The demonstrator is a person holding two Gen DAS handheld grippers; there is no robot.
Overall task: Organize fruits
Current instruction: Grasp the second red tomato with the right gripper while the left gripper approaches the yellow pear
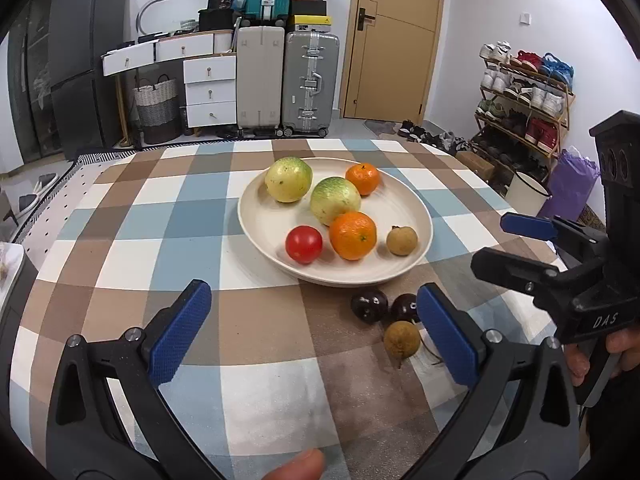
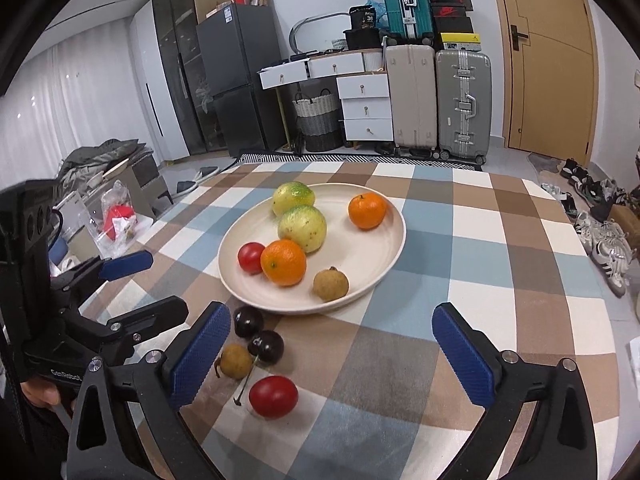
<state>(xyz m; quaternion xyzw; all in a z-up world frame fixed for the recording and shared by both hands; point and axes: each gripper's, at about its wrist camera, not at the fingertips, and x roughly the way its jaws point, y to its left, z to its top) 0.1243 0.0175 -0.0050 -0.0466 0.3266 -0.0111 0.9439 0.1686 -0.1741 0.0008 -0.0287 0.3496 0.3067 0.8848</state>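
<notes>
Left hand-held gripper (image 1: 314,334): jaws spread wide, nothing between the blue pads, held low over the worktop (image 1: 132,224) short of the plate. Right hand-held gripper (image 2: 332,346): likewise spread wide and empty, also above the worktop near the plate's front rim. Each unit appears at the edge of the other's view, side by side and apart.

Loose fruit on the checked cloth, just in front of the plate: two dark cherries (image 2: 249,321) (image 2: 266,343) touching or nearly so, a brown longan (image 2: 236,361) just beside them, and a red tomato (image 2: 273,396) nearest the right gripper. In the left view the right-hand pad partly covers one cherry, and the loose tomato is not visible there.

Cream plate (image 1: 260,216) sits mid-worktop. Contents: two yellow-green round fruits (image 1: 288,179) (image 1: 335,201) toward the back, one small orange (image 1: 362,178) at the far side, a larger orange (image 1: 353,235) in front, a red tomato (image 1: 304,244) beside it, and a longan (image 1: 401,241) near the front rim.

Background: suitcases (image 2: 463,104), drawer unit, wooden door, shoe rack (image 1: 524,96).
</notes>
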